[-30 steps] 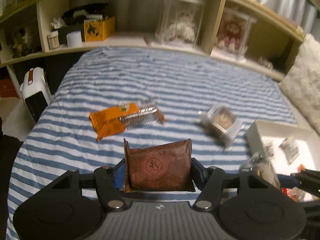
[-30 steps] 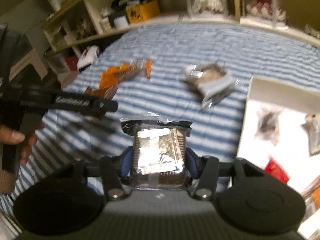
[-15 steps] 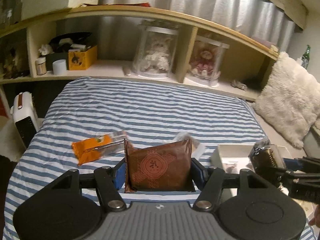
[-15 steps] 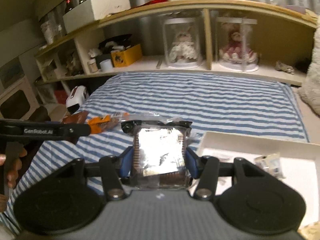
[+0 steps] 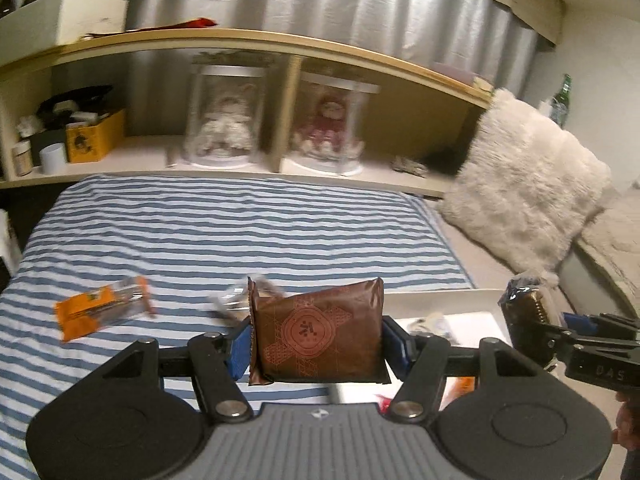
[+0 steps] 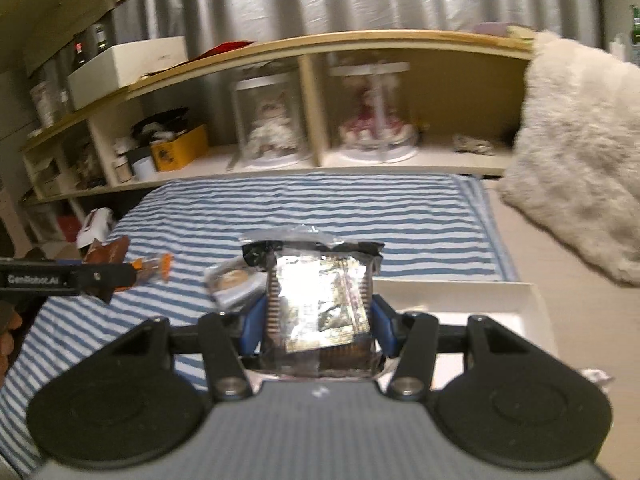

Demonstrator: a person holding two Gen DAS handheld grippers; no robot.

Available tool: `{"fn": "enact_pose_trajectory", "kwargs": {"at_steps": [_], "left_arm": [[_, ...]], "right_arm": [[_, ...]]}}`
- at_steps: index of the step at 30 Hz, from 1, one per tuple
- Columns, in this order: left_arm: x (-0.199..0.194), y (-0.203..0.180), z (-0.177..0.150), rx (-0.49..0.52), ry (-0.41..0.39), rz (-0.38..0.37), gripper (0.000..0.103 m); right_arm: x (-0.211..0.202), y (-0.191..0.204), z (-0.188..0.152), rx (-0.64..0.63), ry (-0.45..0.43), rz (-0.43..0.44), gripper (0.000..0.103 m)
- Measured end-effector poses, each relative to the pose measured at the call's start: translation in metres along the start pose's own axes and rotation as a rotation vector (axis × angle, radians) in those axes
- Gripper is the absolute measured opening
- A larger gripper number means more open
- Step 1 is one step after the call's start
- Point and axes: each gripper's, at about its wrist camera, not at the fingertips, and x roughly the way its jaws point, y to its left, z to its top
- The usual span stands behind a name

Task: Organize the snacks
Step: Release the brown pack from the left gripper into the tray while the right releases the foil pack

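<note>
My left gripper (image 5: 316, 344) is shut on a brown snack packet (image 5: 316, 336) and holds it above the striped bed. My right gripper (image 6: 318, 320) is shut on a clear-wrapped wafer snack (image 6: 320, 304), held over the near edge of a white box (image 6: 460, 296). In the left wrist view the right gripper (image 5: 532, 320) shows at the right with the wafer snack (image 5: 524, 312) over the white box (image 5: 444, 296). An orange packet (image 5: 100, 312) and a clear-wrapped pastry (image 6: 234, 282) lie on the bed.
A striped bedspread (image 5: 240, 224) covers the bed. A wooden shelf (image 5: 280, 168) with two doll cases stands behind it. A fluffy white pillow (image 5: 528, 184) lies at the right. A white appliance (image 6: 96, 226) sits at the left bed edge.
Both grippers have risen and tilted up, each still holding its snack. The view has shifted right toward the white box and pillow. The right gripper now hangs over the box.
</note>
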Motion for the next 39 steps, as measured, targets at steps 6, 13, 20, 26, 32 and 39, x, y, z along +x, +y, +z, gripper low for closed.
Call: {"fn": "enact_pose_trajectory", "kwargs": {"at_steps": [6,13,20,26,32,39], "left_arm": [[0.029,-0.042,-0.009,0.025,0.04,-0.048,0.065],[0.068,-0.085,-0.014,0.016,0.102,-0.1,0.065],[0.11,-0.104,-0.023,-0.015,0.198,-0.12,0.065],[0.141,-0.104,-0.032,-0.071,0.276,-0.128,0.065],[0.16,-0.104,-0.036,-0.072,0.31,-0.119,0.065],[0.171,-0.1,-0.033,-0.054,0.309,-0.078,0.067]], "right_arm": [[-0.01,-0.046,-0.011,0.098,-0.008,-0.032,0.06],[-0.001,-0.072,-0.019,0.07,0.018,-0.119,0.06],[0.028,-0.091,-0.026,0.04,0.117,-0.152,0.06],[0.038,-0.105,-0.035,0.036,0.173,-0.192,0.06],[0.054,-0.109,-0.039,0.025,0.217,-0.193,0.06],[0.07,-0.11,-0.039,0.035,0.243,-0.167,0.06]]}}
